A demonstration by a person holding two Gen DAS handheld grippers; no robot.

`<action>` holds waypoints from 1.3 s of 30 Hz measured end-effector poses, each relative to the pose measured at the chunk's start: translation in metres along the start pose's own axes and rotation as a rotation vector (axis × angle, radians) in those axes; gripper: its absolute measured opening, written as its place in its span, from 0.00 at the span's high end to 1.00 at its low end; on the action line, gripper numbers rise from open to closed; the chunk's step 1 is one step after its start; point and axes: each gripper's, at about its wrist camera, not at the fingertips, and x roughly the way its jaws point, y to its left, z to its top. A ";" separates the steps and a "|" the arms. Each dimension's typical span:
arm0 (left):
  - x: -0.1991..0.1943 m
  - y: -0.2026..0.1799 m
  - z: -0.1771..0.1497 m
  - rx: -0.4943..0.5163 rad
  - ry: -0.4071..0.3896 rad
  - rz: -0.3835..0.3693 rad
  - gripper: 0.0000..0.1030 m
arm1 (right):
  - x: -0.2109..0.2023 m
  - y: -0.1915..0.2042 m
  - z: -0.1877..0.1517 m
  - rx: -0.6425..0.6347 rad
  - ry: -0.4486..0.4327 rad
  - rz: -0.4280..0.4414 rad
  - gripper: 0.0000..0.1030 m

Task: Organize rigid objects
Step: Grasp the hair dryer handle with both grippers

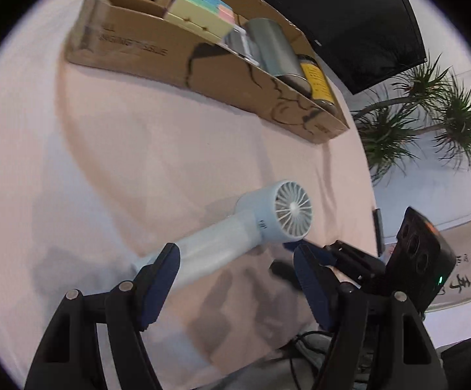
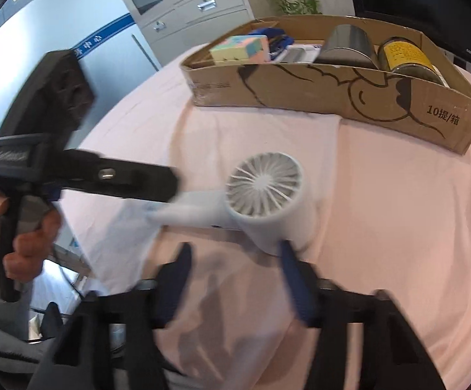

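1. We are reaching for the hair dryer (image 2: 264, 201), lying on the pink cloth (image 2: 381, 227) near the box (image 2: 333, 94).
2. Left gripper (image 1: 235, 269) straddles its handle, unclamped; right gripper (image 2: 235, 273) half-open, empty.
3. Next, we judge: squeeze, lift, box it.

The hair dryer (image 2: 268, 201) is white, the tablecloth (image 2: 381, 211) pale pink, the cardboard box (image 2: 333, 97) brown with black drawing.

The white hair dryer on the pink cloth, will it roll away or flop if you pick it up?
The white hair dryer looks like hard plastic, so it should stay stiff. Its round barrel might roll slightly, but the handle sticking sideways would probably stop it. The smooth shell could slip a little between the pads of the left hand-held gripper.
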 end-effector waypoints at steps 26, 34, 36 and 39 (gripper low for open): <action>0.022 0.016 0.021 -0.158 -0.042 -0.127 0.26 | 0.000 0.010 0.016 -0.274 -0.052 -0.145 0.50; 0.044 -0.002 0.017 -0.150 -0.011 -0.159 0.26 | 0.015 -0.016 0.038 -0.094 -0.014 -0.085 0.68; 0.049 -0.008 0.021 -0.148 -0.009 -0.164 0.27 | 0.019 -0.046 0.043 0.133 0.010 0.088 0.68; 0.060 -0.020 0.026 -0.133 0.007 -0.162 0.28 | 0.023 -0.077 0.041 0.380 0.030 0.250 0.68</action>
